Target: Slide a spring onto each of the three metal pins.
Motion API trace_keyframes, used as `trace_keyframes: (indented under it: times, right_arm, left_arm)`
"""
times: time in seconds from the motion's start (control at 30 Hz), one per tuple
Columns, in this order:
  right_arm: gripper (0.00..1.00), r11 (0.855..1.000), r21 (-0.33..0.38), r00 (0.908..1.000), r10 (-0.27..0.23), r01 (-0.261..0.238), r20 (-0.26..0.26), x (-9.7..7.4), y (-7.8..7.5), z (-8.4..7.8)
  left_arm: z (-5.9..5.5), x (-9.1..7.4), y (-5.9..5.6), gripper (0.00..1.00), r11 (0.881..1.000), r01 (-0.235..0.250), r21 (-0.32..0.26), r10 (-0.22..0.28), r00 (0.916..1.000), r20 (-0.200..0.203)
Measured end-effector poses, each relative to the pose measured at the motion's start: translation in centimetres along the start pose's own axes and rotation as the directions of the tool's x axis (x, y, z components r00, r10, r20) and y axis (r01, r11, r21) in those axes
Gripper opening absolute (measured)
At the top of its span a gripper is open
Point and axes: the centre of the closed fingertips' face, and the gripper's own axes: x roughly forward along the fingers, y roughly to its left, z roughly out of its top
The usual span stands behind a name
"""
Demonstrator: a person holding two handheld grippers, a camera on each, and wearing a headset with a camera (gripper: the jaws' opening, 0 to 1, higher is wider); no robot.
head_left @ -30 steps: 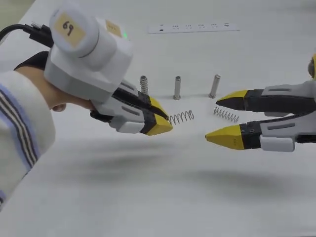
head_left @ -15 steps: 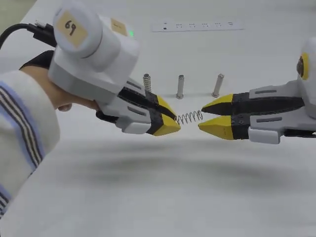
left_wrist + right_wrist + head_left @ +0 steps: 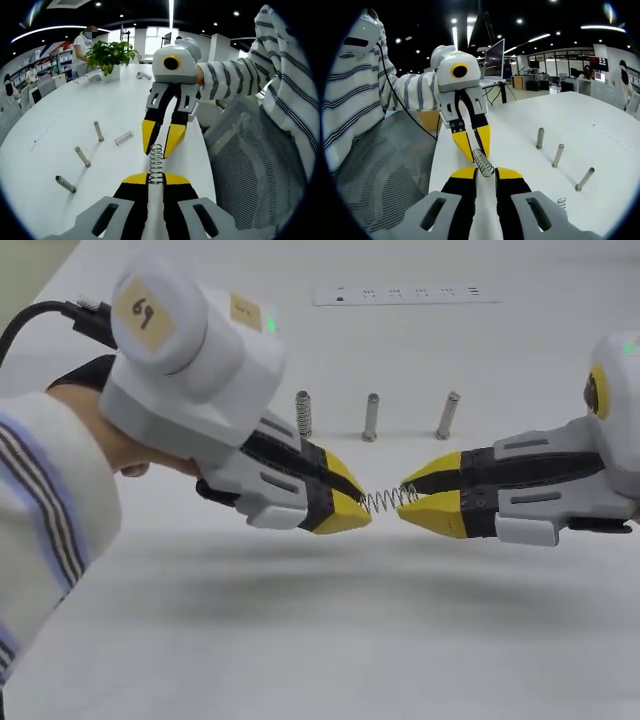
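Observation:
Three metal pins stand in a row on the white table. The left pin wears a spring; the middle pin and the right pin are bare. A spring hangs level above the table between both grippers. My left gripper is shut on one end of it. My right gripper has its jaws drawn in on the other end. A second, loose spring lies on the table beside the pins.
A white power strip lies at the far edge of the table. A potted plant stands at the table's far end, with a person beyond it. A mesh chair sits beside the table edge.
My right gripper has moved left from the loose spring and narrowed its wide jaws onto the free end of the spring held by my left gripper. The left gripper rose slightly.

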Motion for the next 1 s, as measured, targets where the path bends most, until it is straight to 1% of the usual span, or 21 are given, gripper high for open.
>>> trace_keyframes:
  times: [0.1, 0.23, 0.33, 0.57, 0.63, 0.7, 0.83, 1.0]
  right_arm:
    - [0.10, 1.000, -0.007, 1.0000, 0.002, -0.002, -0.004, 0.2, 0.1, 0.1]
    - [0.10, 1.000, -0.026, 0.9997, 0.010, -0.011, -0.020, 0.3, 0.3, 0.0]
    - [0.10, 0.999, -0.023, 0.9995, 0.022, -0.022, -0.024, 0.4, 0.4, 0.0]
    - [0.09, 0.998, 0.001, 0.9978, 0.059, -0.059, -0.031, 0.5, 1.1, 0.1]
    - [0.08, 0.997, 0.021, 0.9973, 0.069, -0.068, -0.025, 0.6, 1.2, 0.2]
    - [0.08, 0.997, 0.036, 0.9970, 0.070, -0.069, -0.030, 0.6, 1.3, 0.2]
    - [0.08, 0.997, 0.040, 0.9968, 0.069, -0.068, -0.040, 0.8, 1.3, 0.2]
    - [0.08, 0.997, 0.053, 0.9954, 0.057, -0.053, -0.077, 0.8, 1.3, 0.0]
  left_arm:
    - [-0.1, -0.1, 0.0, 0.02, 1.000, 0.003, 0.001, -0.003, 1.0000, -0.003]
    - [-0.2, 0.0, 0.0, 0.02, 1.000, 0.003, 0.001, -0.003, 1.0000, -0.005]
    - [-0.3, 0.0, 0.0, 0.02, 1.000, 0.003, -0.003, -0.003, 1.0000, -0.006]
    - [-0.8, 0.1, -0.3, 0.02, 1.000, 0.014, -0.008, -0.014, 0.9998, -0.014]
    - [-1.0, 0.2, -0.4, 0.02, 1.000, 0.015, -0.008, -0.015, 0.9997, -0.017]
    - [-1.2, 0.3, -0.4, 0.02, 1.000, 0.014, -0.005, -0.014, 0.9997, -0.019]
    - [-1.4, 0.4, -0.4, 0.02, 1.000, 0.006, 0.001, -0.006, 0.9998, -0.018]
    - [-1.5, 0.6, -0.4, 0.02, 1.000, -0.006, -0.001, 0.006, 1.0000, -0.006]
